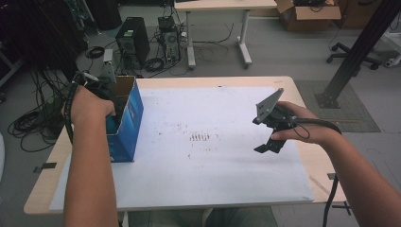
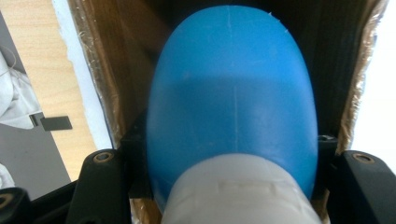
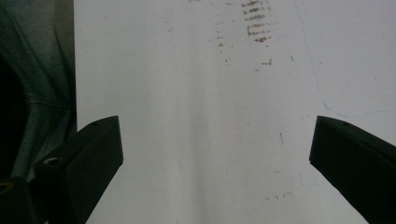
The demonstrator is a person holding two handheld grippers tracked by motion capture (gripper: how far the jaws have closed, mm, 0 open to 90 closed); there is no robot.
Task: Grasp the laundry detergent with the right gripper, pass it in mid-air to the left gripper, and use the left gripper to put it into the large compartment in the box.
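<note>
Lowering a blue bottle point(image 2: 233, 93) with a white cap point(image 2: 238, 191) into the blue carton point(image 1: 126, 124), I have my left tool point(image 1: 101, 87) pinching it, one jaw on each flank just above the cap. The bottle goes in base first, and in the left gripper view its rounded body sits between the carton's brown inner walls, so holding it near the cap keeps the jaws up by the opening rather than wedged inside. The carton stands upright at the left edge of the white sheet point(image 1: 213, 156) on the desk point(image 1: 312, 161), its open top facing up. My right tool point(image 1: 269, 142) hangs over the right side of the sheet, well apart from the carton, its jaws spread wide with nothing between them. I judge it is waiting there so as not to crowd the left hand.
</note>
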